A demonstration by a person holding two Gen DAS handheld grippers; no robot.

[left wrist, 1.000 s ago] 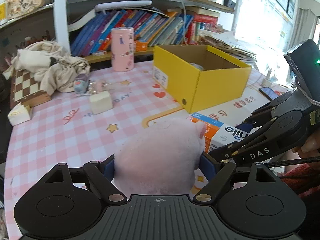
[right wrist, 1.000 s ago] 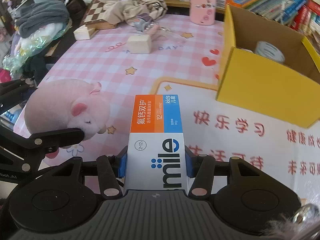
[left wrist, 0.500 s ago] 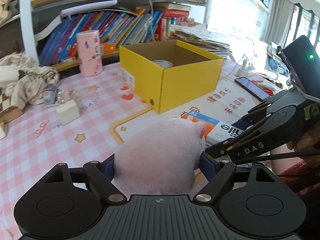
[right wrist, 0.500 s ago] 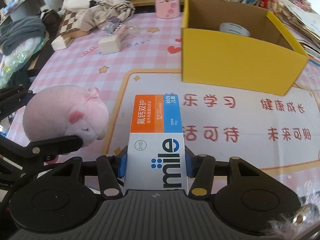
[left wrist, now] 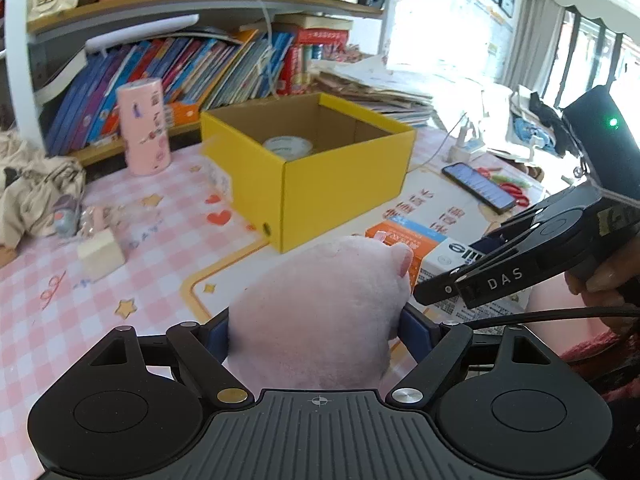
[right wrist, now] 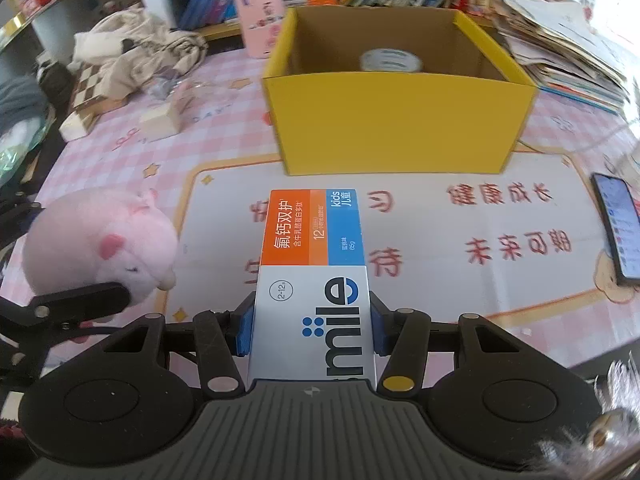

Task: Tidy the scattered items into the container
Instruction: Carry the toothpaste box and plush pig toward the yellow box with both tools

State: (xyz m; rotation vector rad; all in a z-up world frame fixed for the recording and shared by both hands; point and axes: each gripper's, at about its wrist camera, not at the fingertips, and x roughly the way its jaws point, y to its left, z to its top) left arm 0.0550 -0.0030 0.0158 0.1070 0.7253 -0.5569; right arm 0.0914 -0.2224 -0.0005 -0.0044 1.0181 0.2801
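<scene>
- While the left hand-held gripper [left wrist: 316, 322] is clamped on the pink plush pig [left wrist: 320, 312], the right hand-held gripper [right wrist: 312, 330] is clamped on the toothpaste carton [right wrist: 314, 264]; both loads are held above the tabletop [right wrist: 168, 152], short of the yellow box [right wrist: 396, 120].
- Box state: open top, a roll of tape [right wrist: 390, 60] lying inside near the far wall. A small cream block [left wrist: 100, 254] and a clear wrapper [left wrist: 102, 216] lie on the tabletop, well apart from the box.
- Risk, collision: the two tools are just beside each other; converging on the opening together could knock the carton against the pig.
- Risk, snagging: the carton sticks out well beyond the fingers; a low approach could catch the near wall and push the box.
- Risk, slippage: the pig is soft and compresses, so it may squirm out if tilted.
- Risk, bystanders: the phone [right wrist: 618, 224] lies near the right tool's path.
</scene>
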